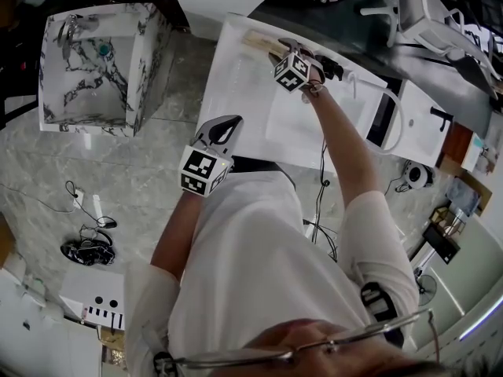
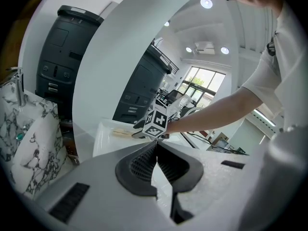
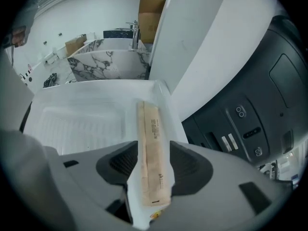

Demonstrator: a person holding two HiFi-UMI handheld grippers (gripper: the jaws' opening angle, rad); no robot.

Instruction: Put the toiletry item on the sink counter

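Where the packet rests, a white panel adjoins.

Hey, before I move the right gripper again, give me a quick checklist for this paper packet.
1. Tan paper-wrapped packet between the right gripper's fingers: ok.
2. Those fingers open, not pressing it: ok.
3. Packet supported, lying along the white moulded tabletop's rim: ok.
4. Left gripper shut, empty, away from the packet: ok.
5. Packet on the grey-veined marble sink unit: not ok, not yet there.
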